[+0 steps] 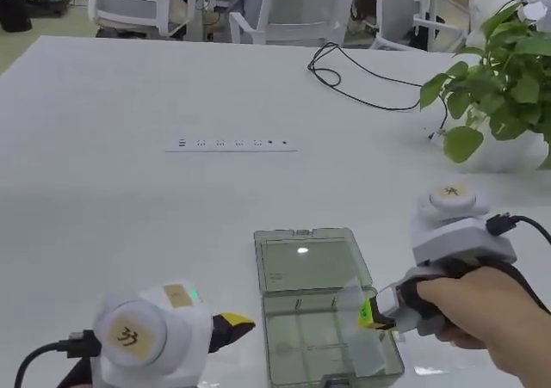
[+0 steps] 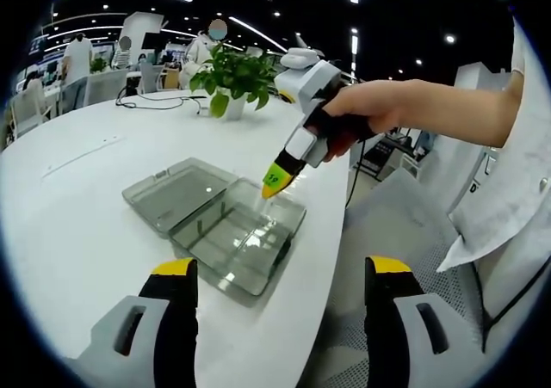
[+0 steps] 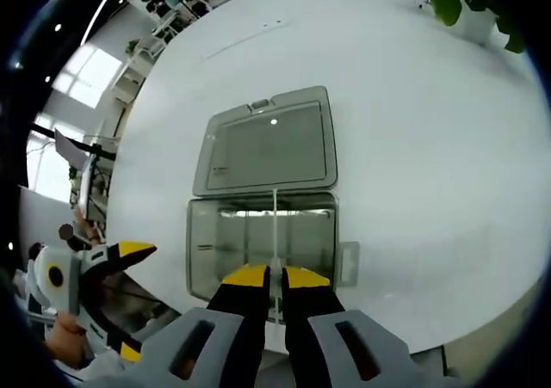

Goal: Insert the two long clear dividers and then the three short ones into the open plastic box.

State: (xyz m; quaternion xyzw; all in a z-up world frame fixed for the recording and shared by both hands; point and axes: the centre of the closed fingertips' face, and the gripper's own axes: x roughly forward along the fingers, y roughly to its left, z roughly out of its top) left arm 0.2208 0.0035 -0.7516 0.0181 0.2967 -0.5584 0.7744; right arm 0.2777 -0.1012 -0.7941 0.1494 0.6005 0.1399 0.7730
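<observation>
The open clear plastic box lies near the table's front edge, its lid folded flat behind it. My right gripper hangs over the box's right side, shut on a clear divider that reaches down into the box. In the right gripper view that divider shows edge-on, running across the box base from my right gripper. Another small clear piece lies just right of the box. My left gripper stands open and empty, left of the box.
A potted plant stands at the back right, with a black cable beside it. A white power strip lies mid-table. White chairs line the far edge. The table's front edge runs close under the box.
</observation>
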